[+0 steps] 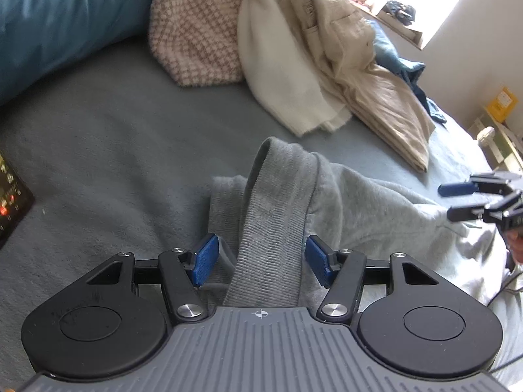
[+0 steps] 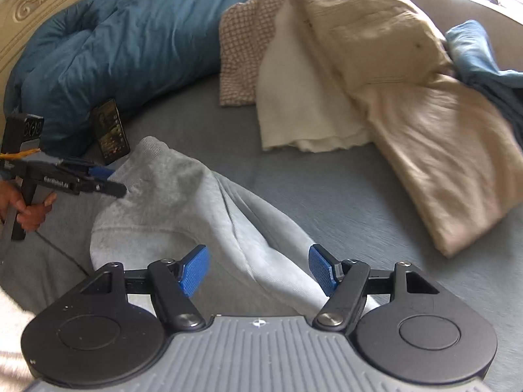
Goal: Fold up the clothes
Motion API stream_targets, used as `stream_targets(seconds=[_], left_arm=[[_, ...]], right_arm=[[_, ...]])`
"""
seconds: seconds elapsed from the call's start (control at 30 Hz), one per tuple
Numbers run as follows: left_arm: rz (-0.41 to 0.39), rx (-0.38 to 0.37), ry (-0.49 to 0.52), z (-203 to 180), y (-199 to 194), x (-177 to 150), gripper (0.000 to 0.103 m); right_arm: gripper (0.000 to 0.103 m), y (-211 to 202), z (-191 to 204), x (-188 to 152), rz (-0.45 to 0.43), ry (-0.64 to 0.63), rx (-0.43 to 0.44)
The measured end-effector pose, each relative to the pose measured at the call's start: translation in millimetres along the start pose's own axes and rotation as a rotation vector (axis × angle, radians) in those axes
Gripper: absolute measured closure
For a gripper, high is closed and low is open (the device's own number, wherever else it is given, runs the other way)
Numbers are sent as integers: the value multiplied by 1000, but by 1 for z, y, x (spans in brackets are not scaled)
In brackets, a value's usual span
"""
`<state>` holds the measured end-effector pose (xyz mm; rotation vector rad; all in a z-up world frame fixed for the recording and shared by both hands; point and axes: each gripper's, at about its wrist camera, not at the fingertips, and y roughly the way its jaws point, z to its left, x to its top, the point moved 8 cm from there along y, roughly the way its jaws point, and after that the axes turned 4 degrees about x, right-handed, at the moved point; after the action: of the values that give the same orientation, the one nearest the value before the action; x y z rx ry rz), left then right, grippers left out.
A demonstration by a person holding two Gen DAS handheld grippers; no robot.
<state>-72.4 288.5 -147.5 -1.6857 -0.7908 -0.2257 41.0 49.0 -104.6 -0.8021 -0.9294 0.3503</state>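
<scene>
A phone point(image 1: 13, 202) lies on the bed point(image 1: 108, 150) at the far left, with its screen lit. Behind it a big blue duvet point(image 1: 62, 13) is rolled up along the head of the bed.

Next comes a pile of clothes. A pink and white checked top point(image 1: 196, 29) is on the left of the pile. A cream sweater point(image 1: 281, 65) lies beside it and touches it. Tan trousers point(image 1: 376, 75) lie over the sweater. Some blue clothes point(image 1: 392, 55) peek out behind the trousers.

In front, near the middle, is a grey sweatshirt point(image 1: 343, 202). It is bunched up on the bed. Its ribbed band point(image 1: 268, 228) stands up in a fold.

The left claw point(image 1: 261, 258) is over that band. Its blue pads point(image 1: 206, 258) are apart. The band runs up between them, but the pads do not squeeze it.

The right claw point(image 2: 258, 271) is over another part of the grey sweatshirt. Its pads are wide apart too and hold nothing. In the right wrist view, a hand point(image 2: 29, 205) holds the handle of the left claw at the far left.
</scene>
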Motion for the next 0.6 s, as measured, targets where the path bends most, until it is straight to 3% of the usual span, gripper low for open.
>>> stream_targets(seconds=[0.13, 0.23, 0.3, 0.5, 0.6], left_arm=[[4, -13, -29, 4, 8, -1, 45], [-1, -22, -18, 2, 11, -2, 56], [-4, -25, -8, 1, 13, -4, 64], [18, -45, -24, 3, 7, -15, 74], [40, -50, -54, 7, 8, -19, 74]], right_arm=[[39, 18, 8, -10, 11, -15, -5], [62, 28, 5, -20, 47, -44, -57], [86, 27, 4, -21, 40, -36, -59], [93, 9, 14, -24, 1, -40, -5], [93, -1, 16, -28, 0, -63, -31]])
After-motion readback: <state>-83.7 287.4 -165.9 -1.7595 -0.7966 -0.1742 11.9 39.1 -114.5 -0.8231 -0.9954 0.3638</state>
